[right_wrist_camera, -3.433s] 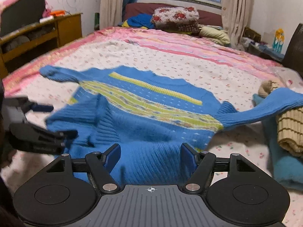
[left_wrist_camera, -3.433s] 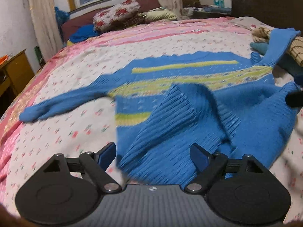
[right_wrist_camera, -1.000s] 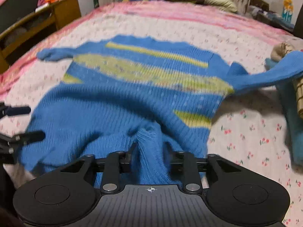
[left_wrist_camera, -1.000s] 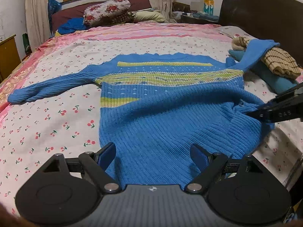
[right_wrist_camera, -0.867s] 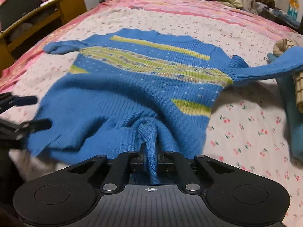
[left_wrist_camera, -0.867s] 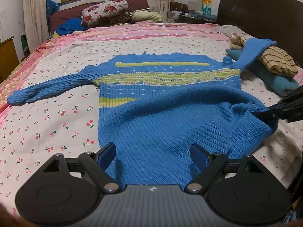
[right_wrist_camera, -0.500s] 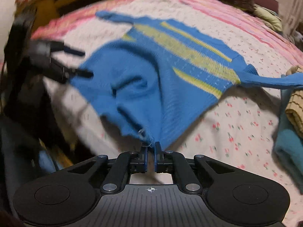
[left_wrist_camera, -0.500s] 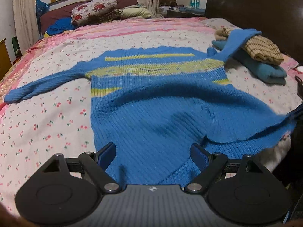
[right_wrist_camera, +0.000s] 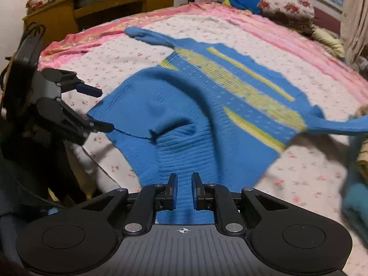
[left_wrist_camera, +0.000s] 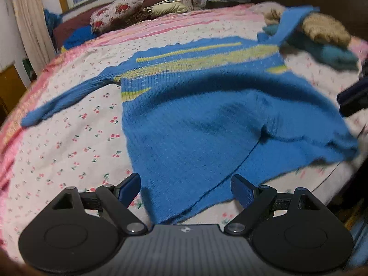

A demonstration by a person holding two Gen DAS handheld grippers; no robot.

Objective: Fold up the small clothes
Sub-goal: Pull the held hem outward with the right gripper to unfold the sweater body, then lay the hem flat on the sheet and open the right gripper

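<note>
A blue knit sweater (left_wrist_camera: 195, 119) with yellow-green stripes lies spread on the cherry-print bed sheet (left_wrist_camera: 69, 142), hem toward me; it also shows in the right wrist view (right_wrist_camera: 195, 119). My left gripper (left_wrist_camera: 186, 188) is open over the hem's left corner, fingers apart and holding nothing; it also shows at the left of the right wrist view (right_wrist_camera: 94, 108). My right gripper (right_wrist_camera: 184, 191) has its jaws slightly apart with the hem's ribbed edge between them. One sleeve (left_wrist_camera: 69, 99) lies out to the left. The other sleeve (right_wrist_camera: 340, 124) drapes over a clothes pile.
A pile of folded clothes (left_wrist_camera: 329, 39) sits at the bed's right side. Pillows (left_wrist_camera: 115, 13) lie at the bed's far end under a window. A wooden cabinet (right_wrist_camera: 103, 7) stands beside the bed. The bed's near edge drops off just under the hem.
The right gripper pulled the hem toward the bed's near edge and its jaws have parted slightly from fully shut. The sweater lies flatter. The left gripper stayed open.
</note>
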